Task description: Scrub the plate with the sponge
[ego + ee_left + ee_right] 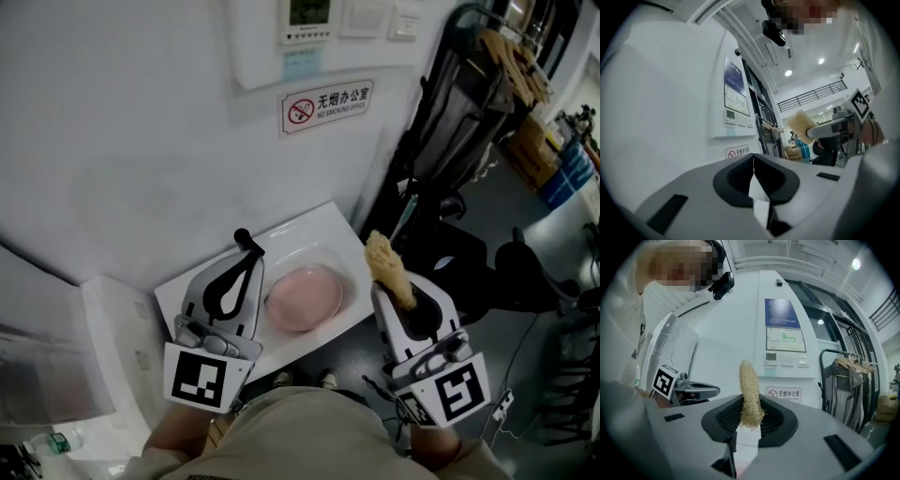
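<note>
1. The plate [304,298] is round, shallow and pale pink, with a plain low rim. It lies flat in a white basin [302,225] set against the wall, towards the basin's right end.
2. The sponge [749,392] is a long, narrow piece of tan, coarse fibre, much like loofah, with a rounded top and a frayed lower end.
3. The right gripper [750,417] has its jaws clamped on that frayed lower end, so most of the sponge stands up out of the black pads. In the head view it tilts slightly to the left.
4. In the head view the sponge's top shows beside the basin's right edge, apart from the plate. How high it is held above them cannot be judged.
5. The left gripper [753,161] has its jaws pressed together at the tips, and nothing is between them.
6. In the head view the left gripper's tip lies over the basin's left part, just left of the plate. Whether it touches anything there is unclear.
7. The plate shows between the two grippers. Above the basin, on the white wall, hangs a no-smoking sign [326,105].
</note>
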`<move>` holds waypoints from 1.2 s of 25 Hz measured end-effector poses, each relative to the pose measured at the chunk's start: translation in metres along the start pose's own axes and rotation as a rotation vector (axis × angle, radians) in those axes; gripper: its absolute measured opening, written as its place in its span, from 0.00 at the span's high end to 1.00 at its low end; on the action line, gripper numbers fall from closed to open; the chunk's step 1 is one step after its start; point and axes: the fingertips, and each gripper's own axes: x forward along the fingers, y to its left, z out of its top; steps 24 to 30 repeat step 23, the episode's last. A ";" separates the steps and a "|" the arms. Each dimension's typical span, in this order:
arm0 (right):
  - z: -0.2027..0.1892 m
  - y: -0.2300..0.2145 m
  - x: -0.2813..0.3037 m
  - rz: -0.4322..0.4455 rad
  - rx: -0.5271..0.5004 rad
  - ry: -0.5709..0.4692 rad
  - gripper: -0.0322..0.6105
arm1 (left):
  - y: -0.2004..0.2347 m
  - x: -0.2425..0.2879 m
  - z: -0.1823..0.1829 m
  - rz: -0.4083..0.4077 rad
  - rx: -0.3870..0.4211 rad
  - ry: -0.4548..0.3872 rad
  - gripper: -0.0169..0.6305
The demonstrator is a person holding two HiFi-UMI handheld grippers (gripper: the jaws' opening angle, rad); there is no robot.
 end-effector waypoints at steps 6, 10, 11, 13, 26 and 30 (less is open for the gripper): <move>-0.032 0.011 0.004 0.032 0.056 0.069 0.83 | -0.013 -0.001 -0.040 -0.036 -0.050 0.057 0.96; -0.047 0.015 0.008 0.054 0.081 0.100 0.83 | -0.016 -0.005 -0.057 -0.024 -0.064 0.097 0.96; -0.049 0.015 0.009 0.056 0.095 0.102 0.83 | -0.015 -0.006 -0.058 -0.022 -0.066 0.100 0.96; -0.053 0.014 0.011 0.060 0.122 0.107 0.83 | -0.013 -0.008 -0.059 -0.016 -0.062 0.103 0.96; -0.054 0.020 0.012 0.076 0.124 0.119 0.83 | 0.003 -0.018 -0.066 0.035 -0.092 0.124 0.96; -0.054 0.020 0.012 0.076 0.124 0.119 0.83 | 0.003 -0.018 -0.066 0.035 -0.092 0.124 0.96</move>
